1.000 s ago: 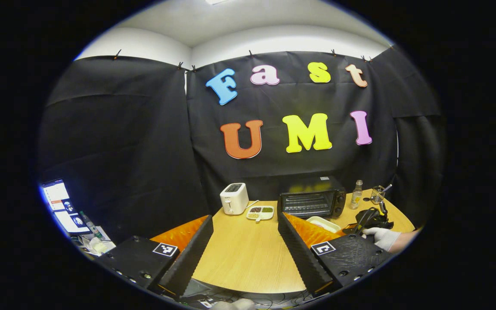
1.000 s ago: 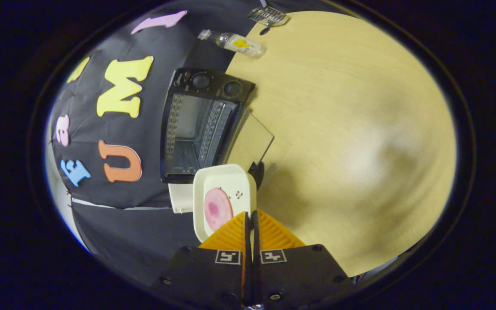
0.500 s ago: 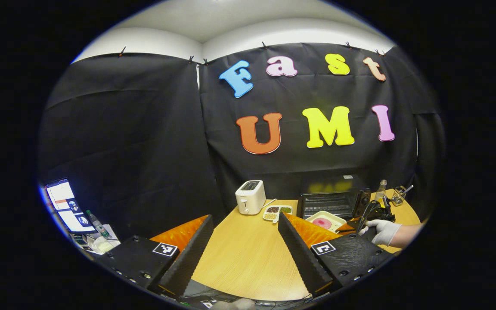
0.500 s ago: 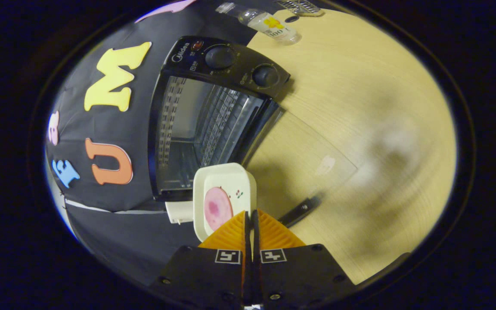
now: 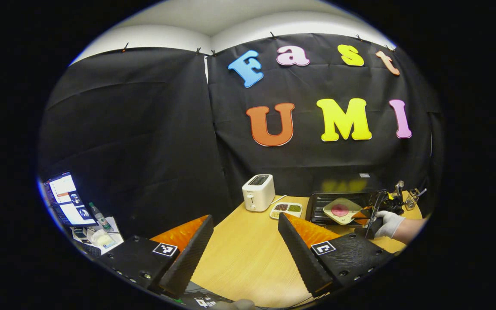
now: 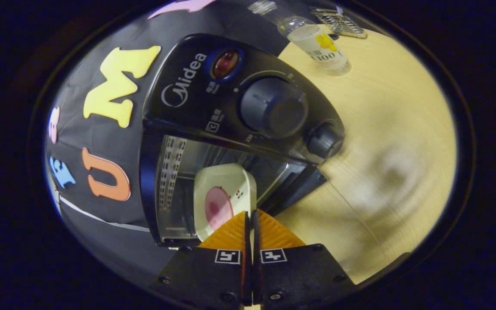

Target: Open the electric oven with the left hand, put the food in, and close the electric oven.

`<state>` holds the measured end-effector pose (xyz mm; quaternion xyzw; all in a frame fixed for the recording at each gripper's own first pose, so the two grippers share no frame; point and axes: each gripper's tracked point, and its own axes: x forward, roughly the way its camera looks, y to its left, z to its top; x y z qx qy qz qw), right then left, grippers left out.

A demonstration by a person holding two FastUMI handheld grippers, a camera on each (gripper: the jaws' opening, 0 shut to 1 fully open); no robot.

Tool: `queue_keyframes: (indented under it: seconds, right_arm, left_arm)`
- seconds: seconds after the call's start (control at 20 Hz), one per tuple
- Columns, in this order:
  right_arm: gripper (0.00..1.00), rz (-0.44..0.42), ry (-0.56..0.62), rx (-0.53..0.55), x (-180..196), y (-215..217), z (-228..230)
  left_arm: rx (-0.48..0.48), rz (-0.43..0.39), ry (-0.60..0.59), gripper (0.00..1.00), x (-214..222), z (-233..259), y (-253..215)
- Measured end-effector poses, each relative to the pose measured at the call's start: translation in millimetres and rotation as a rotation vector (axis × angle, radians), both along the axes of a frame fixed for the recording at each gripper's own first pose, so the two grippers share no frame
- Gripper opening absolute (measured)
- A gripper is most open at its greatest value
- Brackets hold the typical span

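White and small, the plate (image 6: 224,196) with a pink slice of food (image 6: 218,208) is pinched tight by the right gripper (image 6: 250,219) just inside the open oven (image 6: 230,107) ahead, while the left gripper (image 5: 241,232) hangs wide open over the table (image 5: 248,254), holding nothing.

Black cloth wall (image 5: 144,129); white ceiling (image 5: 239,17); wooden table (image 5: 248,254).

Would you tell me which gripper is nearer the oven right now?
Right. The right gripper holds the plate at the oven mouth; the left gripper hangs back over the table, open.
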<state>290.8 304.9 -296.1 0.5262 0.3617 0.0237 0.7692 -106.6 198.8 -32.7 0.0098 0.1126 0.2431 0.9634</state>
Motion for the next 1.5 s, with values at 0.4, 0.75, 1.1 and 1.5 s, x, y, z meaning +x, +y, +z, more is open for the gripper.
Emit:
queue_keyframes:
  seconds: [0.4,0.75,1.1,1.5]
  right_arm:
    - [0.2,-0.037,-0.06,0.099,11,2,7]
    - [0.51,-0.054,-0.092,0.068,-22,-37,26]
    - [0.79,0.001,-0.271,-0.074,-121,-75,82]
    - [0.89,0.031,-0.428,-0.586,-268,-180,105]
  left_arm:
    - [-0.015,-0.003,0.005,0.97,7,1,3]
    - [-0.012,-0.034,-0.043,0.97,-17,9,2]
    - [-0.046,-0.137,-0.067,0.97,-69,-6,-20]
    - [-0.083,-0.292,-0.065,0.97,-115,-33,-59]
